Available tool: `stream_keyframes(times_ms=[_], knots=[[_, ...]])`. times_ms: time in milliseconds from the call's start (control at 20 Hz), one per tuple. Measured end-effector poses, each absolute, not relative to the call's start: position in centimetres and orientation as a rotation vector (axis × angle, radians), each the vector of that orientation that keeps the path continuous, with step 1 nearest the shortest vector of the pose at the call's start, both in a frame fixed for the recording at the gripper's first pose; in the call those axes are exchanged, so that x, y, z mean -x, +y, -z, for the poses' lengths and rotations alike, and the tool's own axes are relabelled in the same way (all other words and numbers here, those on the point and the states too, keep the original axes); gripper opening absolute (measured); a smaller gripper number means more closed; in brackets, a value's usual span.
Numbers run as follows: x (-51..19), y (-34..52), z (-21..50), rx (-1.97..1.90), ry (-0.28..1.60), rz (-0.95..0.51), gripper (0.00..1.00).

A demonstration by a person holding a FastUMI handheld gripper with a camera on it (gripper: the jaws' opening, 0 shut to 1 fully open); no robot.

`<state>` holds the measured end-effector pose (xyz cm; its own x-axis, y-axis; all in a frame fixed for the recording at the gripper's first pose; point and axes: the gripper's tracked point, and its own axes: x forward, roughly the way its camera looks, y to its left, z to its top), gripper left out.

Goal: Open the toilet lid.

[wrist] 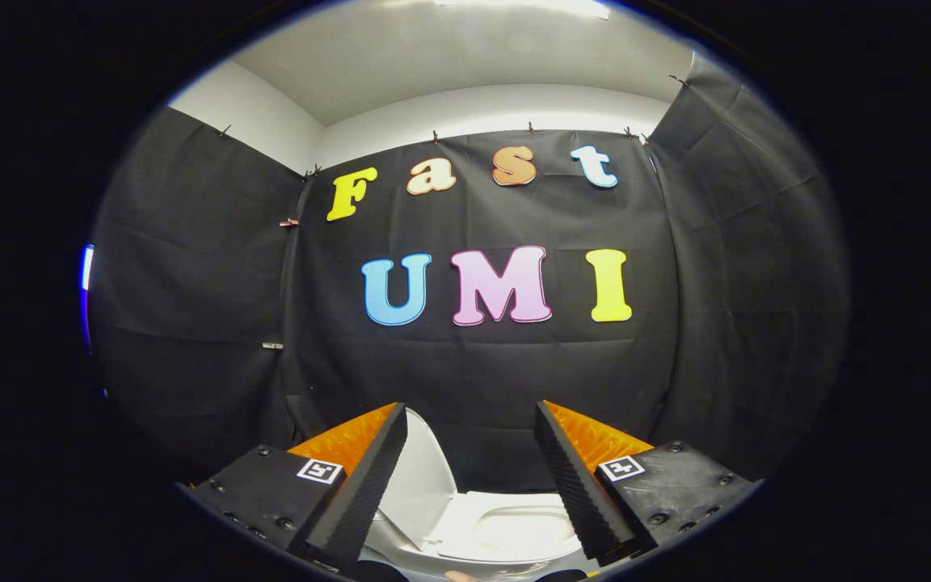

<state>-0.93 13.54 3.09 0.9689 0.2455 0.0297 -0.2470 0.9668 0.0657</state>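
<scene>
A white toilet [506, 529] sits low down, below and between my two fingers. Its lid [425, 477] stands raised and upright, right beside my left finger [360, 485]. The seat ring and bowl [526, 529] lie open just past the lid. My gripper [469, 420] is open, its fingers spread wide with nothing between them. I cannot tell whether the left finger touches the lid.
Black cloth walls close the booth behind the toilet and on both sides. A white wall and ceiling show above the cloth. A bit of a person's hand [461, 575] shows at the very bottom under the gripper.
</scene>
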Motion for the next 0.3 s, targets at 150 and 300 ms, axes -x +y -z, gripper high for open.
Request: stream_keyframes(times_ms=[150, 300], knots=[[0.95, 13.63, -3.1, -0.07, -0.021, -0.249, 0.99], [0.94, 13.57, -3.07, -0.069, -0.019, -0.249, 0.99]])
